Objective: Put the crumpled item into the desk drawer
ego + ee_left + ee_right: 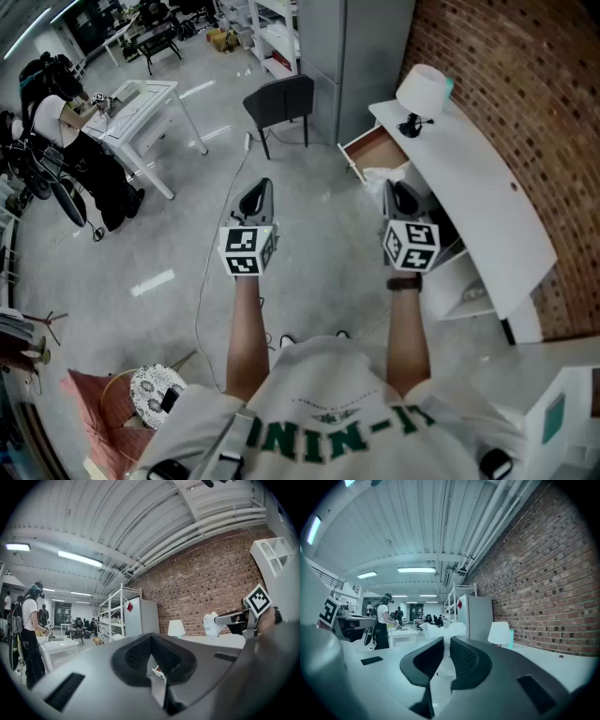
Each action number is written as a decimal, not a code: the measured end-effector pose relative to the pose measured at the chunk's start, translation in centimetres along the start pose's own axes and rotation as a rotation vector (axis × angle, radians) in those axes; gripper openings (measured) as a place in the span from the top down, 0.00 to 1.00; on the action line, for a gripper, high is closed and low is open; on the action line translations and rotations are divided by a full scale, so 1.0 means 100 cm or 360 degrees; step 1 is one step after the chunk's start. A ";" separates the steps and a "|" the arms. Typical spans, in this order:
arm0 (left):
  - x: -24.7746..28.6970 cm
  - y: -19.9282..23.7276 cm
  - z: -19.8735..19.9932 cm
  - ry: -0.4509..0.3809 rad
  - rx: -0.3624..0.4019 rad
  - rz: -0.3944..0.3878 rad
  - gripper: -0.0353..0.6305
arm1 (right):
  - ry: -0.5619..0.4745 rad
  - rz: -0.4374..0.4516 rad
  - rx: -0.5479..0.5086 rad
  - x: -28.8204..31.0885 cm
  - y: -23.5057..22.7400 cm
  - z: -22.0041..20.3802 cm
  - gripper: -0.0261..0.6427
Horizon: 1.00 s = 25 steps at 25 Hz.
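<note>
The crumpled item (pixel 379 175) is a white wad, and my right gripper (pixel 394 188) is shut on it. In the right gripper view the wad (pixel 440 631) sticks out past the narrow gap between the dark pads (pixel 464 660). The desk drawer (pixel 375 148) stands pulled out from the white curved desk (pixel 487 187), just beyond the wad. My left gripper (pixel 258 187) is held level over the floor, shut and holding nothing, with its tips meeting (pixel 150 637). From the left gripper view, the right gripper (pixel 236 617) and the wad (pixel 211 623) show at the right.
A white lamp (pixel 424 92) stands on the desk's far end. A dark chair (pixel 279 101) and a grey cabinet (pixel 361 47) stand beyond the drawer. At far left a person (pixel 52 112) stands by a white table (pixel 141 108). A cable (pixel 211 272) lies on the floor.
</note>
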<state>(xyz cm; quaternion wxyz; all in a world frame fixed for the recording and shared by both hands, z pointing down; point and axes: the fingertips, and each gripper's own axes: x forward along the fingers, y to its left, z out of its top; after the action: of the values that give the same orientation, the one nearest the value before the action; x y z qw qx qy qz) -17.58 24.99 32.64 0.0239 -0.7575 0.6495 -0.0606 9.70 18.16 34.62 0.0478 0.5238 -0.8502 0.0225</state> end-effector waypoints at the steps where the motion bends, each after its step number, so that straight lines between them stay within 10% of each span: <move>1: 0.001 -0.005 0.000 -0.0001 -0.0006 0.0001 0.96 | -0.0019 0.0004 -0.0028 -0.003 0.001 0.005 0.90; 25: 0.035 -0.097 -0.004 0.0069 0.0047 0.0070 0.96 | -0.0007 0.0214 0.0017 0.012 -0.051 -0.015 0.90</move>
<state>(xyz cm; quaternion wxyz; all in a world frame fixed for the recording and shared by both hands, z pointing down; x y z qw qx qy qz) -7.62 23.08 34.34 0.0221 -0.7412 0.6654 -0.0860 13.81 14.92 36.19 0.0413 0.4658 -0.8834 0.0291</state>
